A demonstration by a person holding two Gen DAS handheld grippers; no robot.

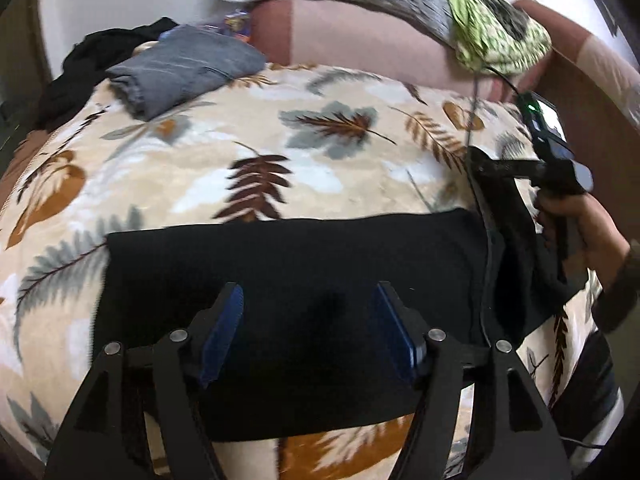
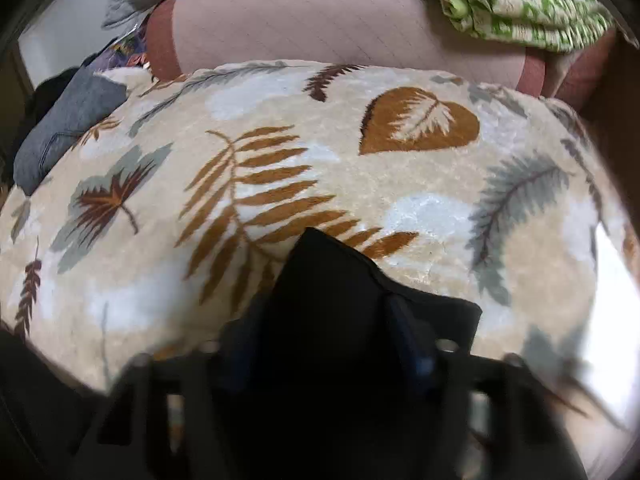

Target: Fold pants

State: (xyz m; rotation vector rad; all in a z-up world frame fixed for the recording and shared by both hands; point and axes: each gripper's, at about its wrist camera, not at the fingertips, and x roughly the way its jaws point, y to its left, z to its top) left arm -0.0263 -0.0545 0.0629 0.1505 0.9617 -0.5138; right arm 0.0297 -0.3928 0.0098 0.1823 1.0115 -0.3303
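Left wrist view, left to right:
- Left gripper (image 1: 308, 292) at 6 o'clock: jaws spread, nothing pinched, poised over the cloth.
- Black pants (image 1: 300, 256) lay flat as a folded band across the leaf-print blanket (image 1: 240, 140), from 8 o'clock to 4 o'clock.
- Right gripper (image 1: 492, 168) at 3 o'clock: the band's right end rose up to it, so it read as clamped on that end. In the right wrist view black cloth sat between the blurred fingers.

Handling (judgement): light, soft and limp knit that sags wherever unsupported, with little slip on the plush blanket. Best taken at hem corners or along a folded edge, pinching all layers.

Count:
- 1 black pants
- 2 grippers
- 1 folded grey garment (image 1: 184, 68) at 10 o'clock
- 1 black heap (image 1: 92, 52) beside it
- 1 green-print cloth (image 1: 500, 40) at 1 o'clock
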